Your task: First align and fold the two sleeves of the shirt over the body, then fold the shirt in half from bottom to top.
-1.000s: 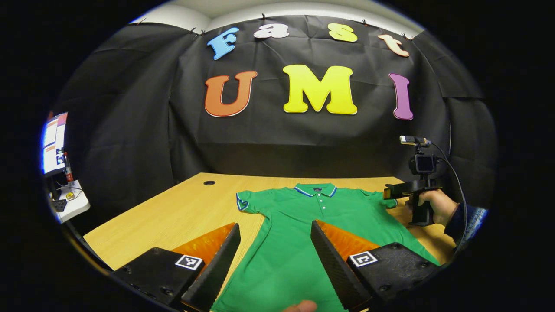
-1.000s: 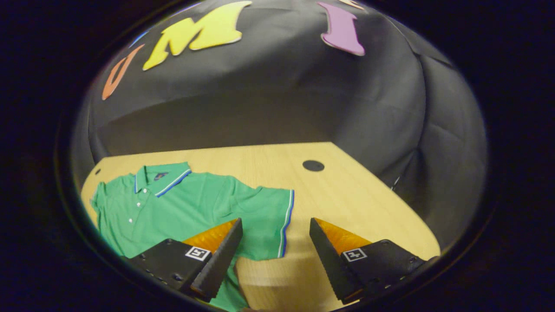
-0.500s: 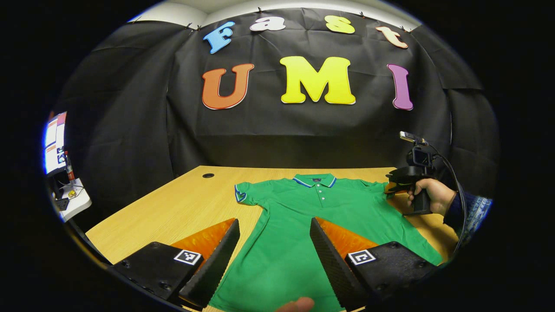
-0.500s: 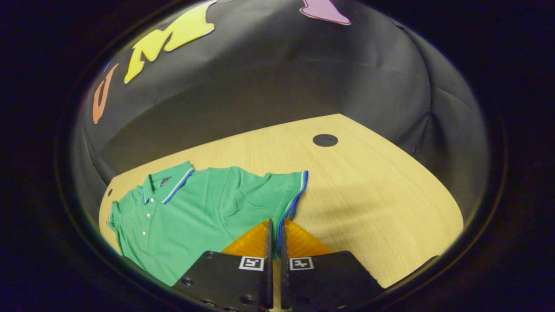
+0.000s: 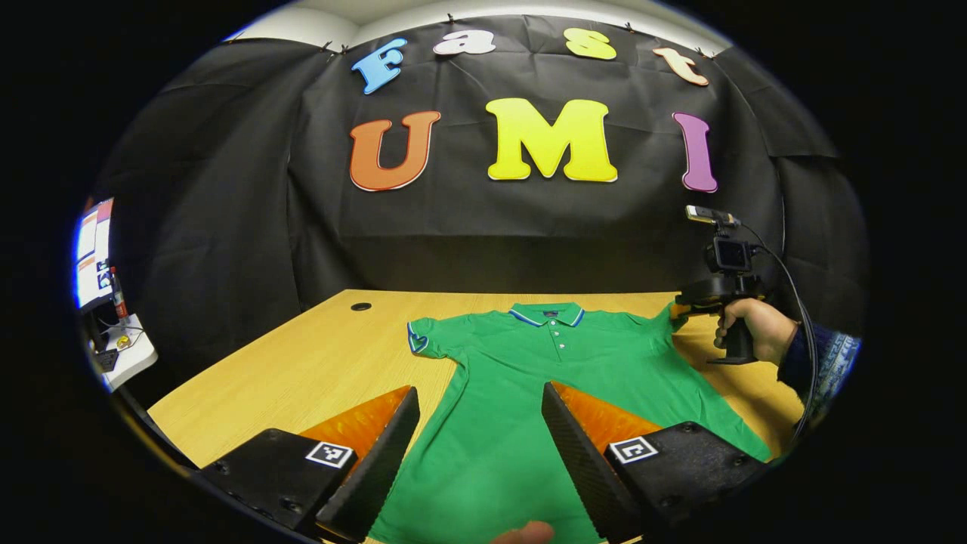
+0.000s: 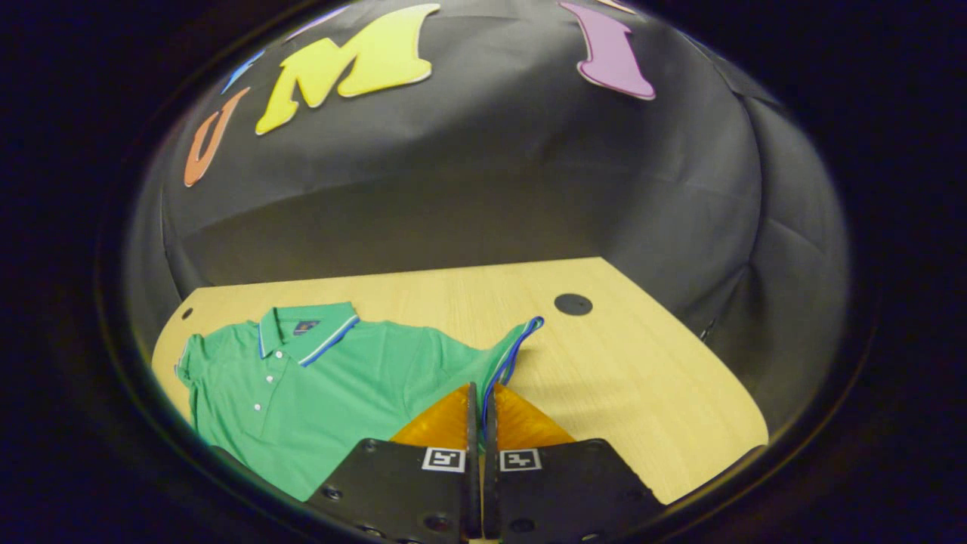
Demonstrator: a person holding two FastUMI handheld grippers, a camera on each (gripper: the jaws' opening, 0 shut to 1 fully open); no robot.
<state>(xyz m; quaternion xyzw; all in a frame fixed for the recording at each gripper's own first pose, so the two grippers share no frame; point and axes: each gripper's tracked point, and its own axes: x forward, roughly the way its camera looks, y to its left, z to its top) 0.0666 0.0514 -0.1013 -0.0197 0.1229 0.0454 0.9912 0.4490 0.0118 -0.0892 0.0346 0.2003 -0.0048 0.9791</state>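
The green shirt (image 5: 544, 378) is lying flat mid-desk (image 5: 317, 363). One sleeve (image 6: 506, 355) is being pinched by the right gripper (image 6: 480, 412); the left gripper (image 5: 476, 431) is being held apart. Both sleeve folds and the bottom-to-top fold are remaining.

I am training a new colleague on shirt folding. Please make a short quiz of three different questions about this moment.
1. True or false: the right hand-held gripper is shut on the sleeve of the green shirt.
2. The left hand-held gripper is: A) open above the shirt body, B) shut on the collar, C) resting on the bare table.
3. Fill in: the other sleeve lies flat on the ____.

Key: 1 true; 2 A; 3 table.
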